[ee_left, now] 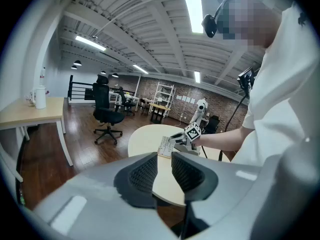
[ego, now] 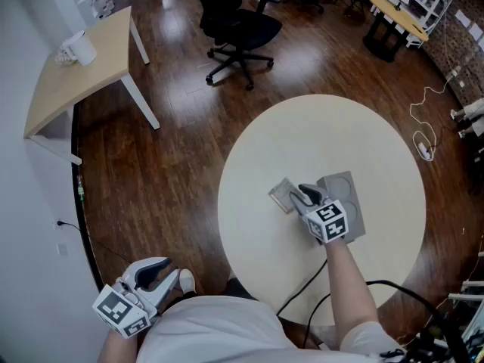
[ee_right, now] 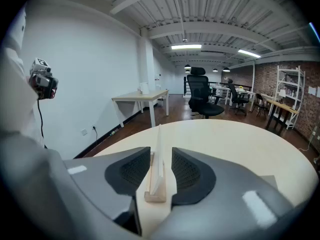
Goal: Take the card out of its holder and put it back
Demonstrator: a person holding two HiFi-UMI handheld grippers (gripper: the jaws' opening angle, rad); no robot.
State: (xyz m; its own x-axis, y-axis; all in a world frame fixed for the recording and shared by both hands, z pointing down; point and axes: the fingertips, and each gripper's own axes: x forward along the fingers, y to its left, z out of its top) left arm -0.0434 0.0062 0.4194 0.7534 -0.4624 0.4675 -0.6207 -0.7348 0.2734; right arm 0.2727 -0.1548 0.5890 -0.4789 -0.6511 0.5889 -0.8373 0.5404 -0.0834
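A white card (ee_right: 159,154) stands upright on edge in a small wooden holder (ee_right: 155,195) on the round table (ego: 302,127). My right gripper (ee_right: 161,169) straddles the card, one pad on each side, with a gap showing on the right side, so it is open around the card. The head view shows the card and holder (ego: 283,195) just left of the right gripper (ego: 302,197). My left gripper (ego: 160,269) hangs low beside the person's waist, off the table. Its jaws (ee_left: 164,171) stand slightly apart with nothing between them.
A grey mat (ego: 349,191) lies under the right gripper's cube. A black office chair (ego: 234,29) stands beyond the table, and a wooden desk (ego: 83,66) with a white mug (ego: 79,48) sits far left. Cables run from the person and across the floor (ego: 423,134).
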